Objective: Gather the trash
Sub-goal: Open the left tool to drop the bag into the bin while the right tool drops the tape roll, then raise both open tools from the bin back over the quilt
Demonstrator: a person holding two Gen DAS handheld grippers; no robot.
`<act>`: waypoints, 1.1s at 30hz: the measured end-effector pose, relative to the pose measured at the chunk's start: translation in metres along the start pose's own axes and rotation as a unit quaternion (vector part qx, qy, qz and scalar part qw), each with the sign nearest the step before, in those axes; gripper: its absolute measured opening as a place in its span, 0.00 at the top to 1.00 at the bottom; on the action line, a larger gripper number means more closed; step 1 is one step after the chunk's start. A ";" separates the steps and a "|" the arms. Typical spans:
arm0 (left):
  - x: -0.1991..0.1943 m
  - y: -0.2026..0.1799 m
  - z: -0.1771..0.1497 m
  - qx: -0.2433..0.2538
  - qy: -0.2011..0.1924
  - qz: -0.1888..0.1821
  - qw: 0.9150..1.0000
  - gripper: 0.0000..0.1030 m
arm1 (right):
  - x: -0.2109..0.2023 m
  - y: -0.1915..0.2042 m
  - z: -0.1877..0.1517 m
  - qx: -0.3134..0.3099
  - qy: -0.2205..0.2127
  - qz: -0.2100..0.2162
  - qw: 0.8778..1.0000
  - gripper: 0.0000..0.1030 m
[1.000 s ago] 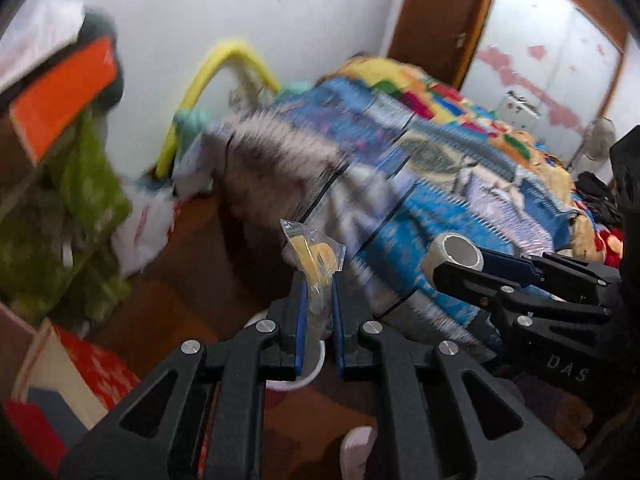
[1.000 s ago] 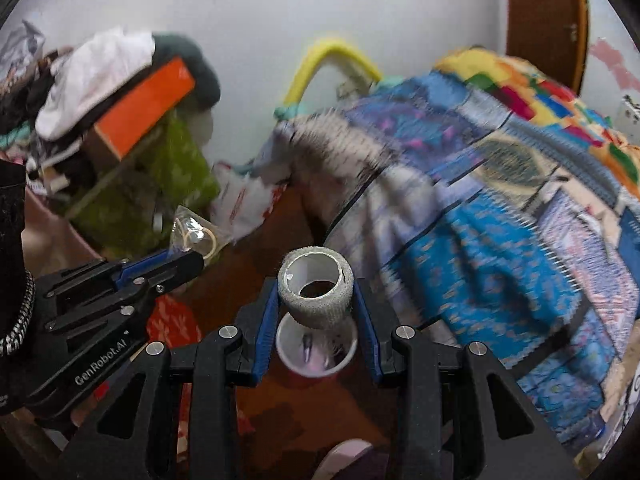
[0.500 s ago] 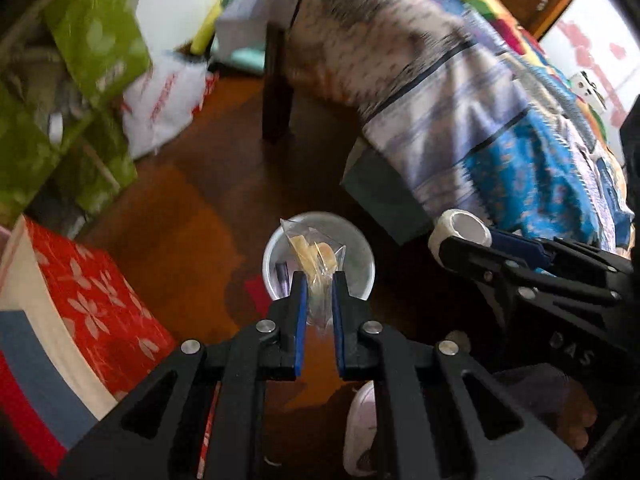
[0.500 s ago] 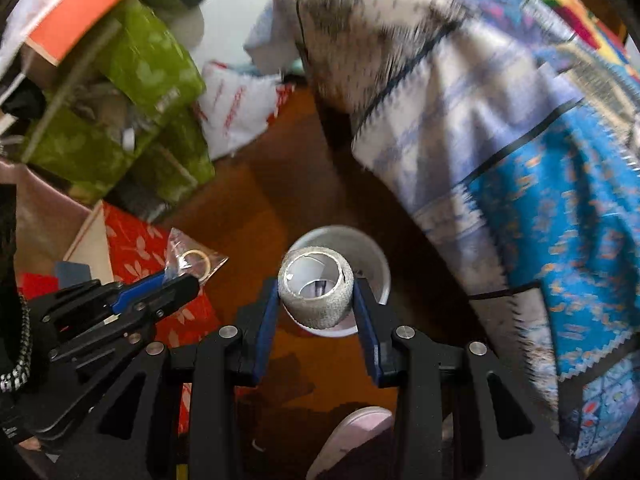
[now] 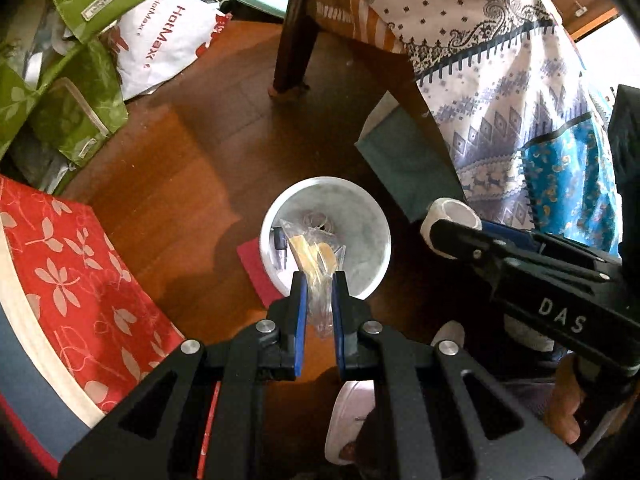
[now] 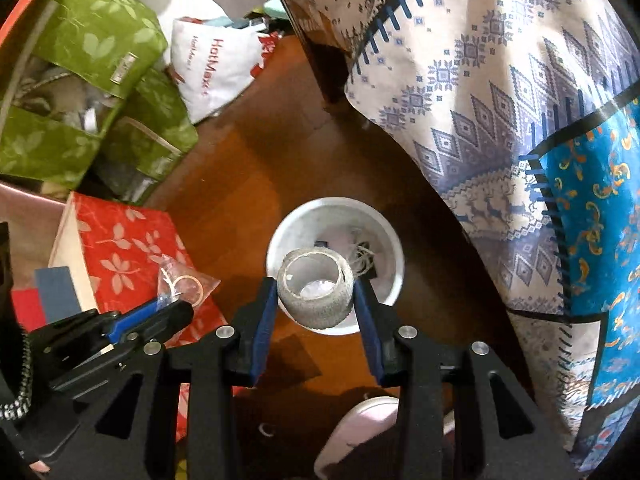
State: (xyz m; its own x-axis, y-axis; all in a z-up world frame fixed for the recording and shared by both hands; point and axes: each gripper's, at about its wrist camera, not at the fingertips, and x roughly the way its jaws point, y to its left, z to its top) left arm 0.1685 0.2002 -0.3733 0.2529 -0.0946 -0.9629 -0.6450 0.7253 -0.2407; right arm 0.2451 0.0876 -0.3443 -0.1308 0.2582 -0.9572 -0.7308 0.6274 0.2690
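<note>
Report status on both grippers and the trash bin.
Left gripper shut on clear plastic bag. Right gripper shut on tape roll. Both over white bin. Nothing blocking.

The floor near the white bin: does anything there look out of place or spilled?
Nothing is spilled. One oddity: a red card lies flat on the floor, partly under the bin. Beside the bed leg, a white HotMaxx bag lies crumpled.

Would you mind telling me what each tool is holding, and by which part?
The left tool pinches a clear bag near its lower end; the right tool clamps a tape roll across its outer sides.
</note>
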 end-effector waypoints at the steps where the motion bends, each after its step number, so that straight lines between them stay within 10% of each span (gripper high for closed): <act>1: 0.002 -0.001 0.002 -0.001 0.004 -0.004 1.000 0.90 | 0.000 -0.003 0.000 0.001 0.001 -0.001 1.000 0.65; 14: 0.012 -0.016 0.019 0.007 0.020 -0.023 1.000 0.89 | -0.021 -0.008 -0.003 0.000 -0.021 0.008 1.000 0.65; 18: 0.013 -0.019 0.021 0.001 0.028 -0.006 1.000 0.70 | -0.034 -0.006 -0.009 -0.008 -0.035 0.000 0.999 0.65; 33: -0.089 -0.050 -0.001 0.048 -0.083 -0.009 0.995 0.66 | -0.113 -0.017 -0.051 -0.012 -0.118 -0.012 0.993 0.65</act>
State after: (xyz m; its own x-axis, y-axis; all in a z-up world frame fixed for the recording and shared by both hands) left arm 0.1776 0.1717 -0.2754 0.3837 0.0002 -0.9235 -0.5691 0.7876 -0.2363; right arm 0.2381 0.0101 -0.2464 0.0452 0.4103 -0.9108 -0.7481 0.6182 0.2413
